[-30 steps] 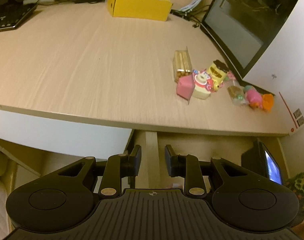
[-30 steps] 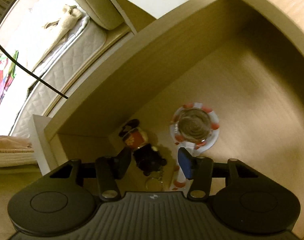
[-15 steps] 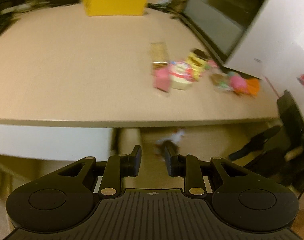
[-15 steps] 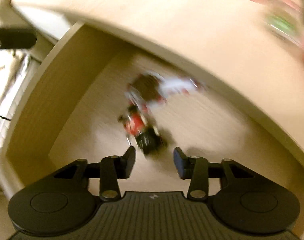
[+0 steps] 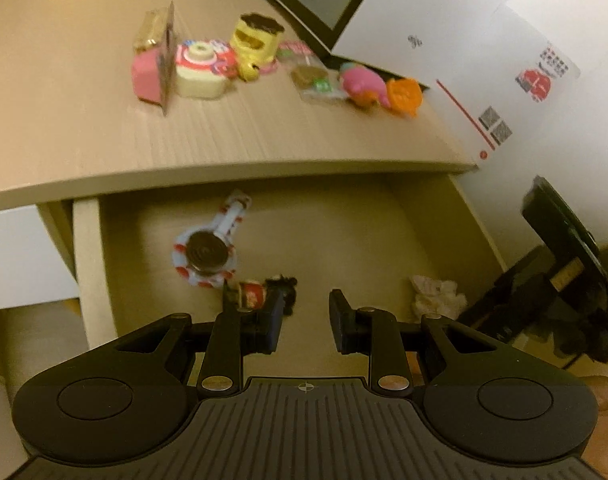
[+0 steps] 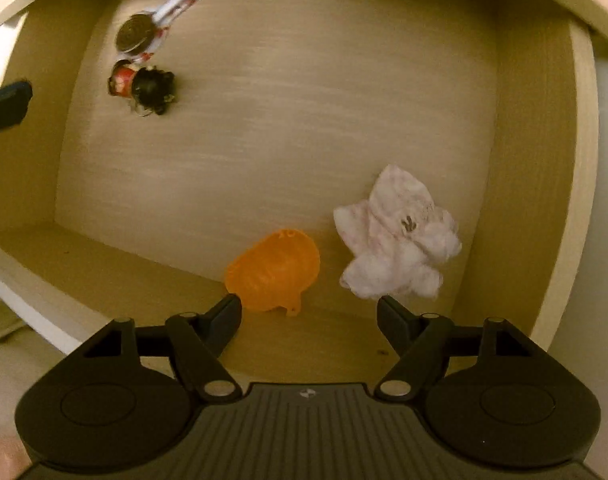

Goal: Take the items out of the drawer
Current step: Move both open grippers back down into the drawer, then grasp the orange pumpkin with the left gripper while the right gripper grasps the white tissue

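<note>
Pale wood lines the open drawer (image 6: 544,160) beneath the desk (image 5: 264,136). Low in the right wrist view lie an orange toy (image 6: 274,270) and a soft white plush (image 6: 398,240); both look light, the plush best pinched at its middle. Right hand-held gripper (image 6: 309,318) is opening, nothing between; left hand-held gripper (image 5: 306,322) stands apart, empty.
</note>
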Motion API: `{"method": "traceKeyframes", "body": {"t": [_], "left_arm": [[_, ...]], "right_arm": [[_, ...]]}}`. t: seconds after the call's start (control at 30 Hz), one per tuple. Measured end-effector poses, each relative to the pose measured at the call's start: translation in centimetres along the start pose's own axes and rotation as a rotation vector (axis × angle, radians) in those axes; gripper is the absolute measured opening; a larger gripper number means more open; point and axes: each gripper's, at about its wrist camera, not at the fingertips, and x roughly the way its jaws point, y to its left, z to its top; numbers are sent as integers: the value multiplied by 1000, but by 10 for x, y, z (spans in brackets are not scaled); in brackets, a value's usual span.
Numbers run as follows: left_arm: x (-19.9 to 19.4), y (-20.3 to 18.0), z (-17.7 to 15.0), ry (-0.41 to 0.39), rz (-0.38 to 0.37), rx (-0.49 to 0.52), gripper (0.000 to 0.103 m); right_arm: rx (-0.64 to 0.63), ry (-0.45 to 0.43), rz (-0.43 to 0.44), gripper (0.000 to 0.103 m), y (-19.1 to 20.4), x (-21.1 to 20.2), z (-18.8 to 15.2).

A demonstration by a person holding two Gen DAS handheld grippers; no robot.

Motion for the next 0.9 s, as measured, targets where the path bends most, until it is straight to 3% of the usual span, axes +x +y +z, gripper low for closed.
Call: {"method": "traceKeyframes", "body": {"t": [0.03, 0.1, 0.2, 0.43, 0.47, 0.53, 0.57, 0.6, 0.73, 0.9], "left_arm": [[1, -1, 0, 6, 2, 1, 28], [1, 0, -2, 18, 8, -4, 28], [-3, 5, -4, 37, 28, -24, 28], [-2, 13, -2, 76, 65, -25, 28], [-1, 13, -1, 77, 63, -23, 27], [4, 11, 0, 76, 50, -18, 27], [6, 9, 1, 76, 41, -13, 28], [9, 7, 2, 78, 31, -7, 28], [19, -6, 3, 94, -11, 33, 28], [28, -15, 4, 136, -33, 69, 28]], "right_arm": [[12, 5, 0, 69, -2, 3, 2], [30, 15, 0, 50, -5, 11, 11], [49, -11, 6, 38, -3, 17, 30], [-2, -222, 142, 36, 30, -16, 70], [-37, -258, 139, 38, 32, -28, 68], [-115, -323, 78, 54, 36, -51, 60], [-145, -358, 11, 69, 42, -61, 54], [-188, -400, -85, 76, 42, -68, 45], [-318, -460, -332, 81, 39, -59, 24], [-298, -412, -375, 83, 30, -21, 17]]}}
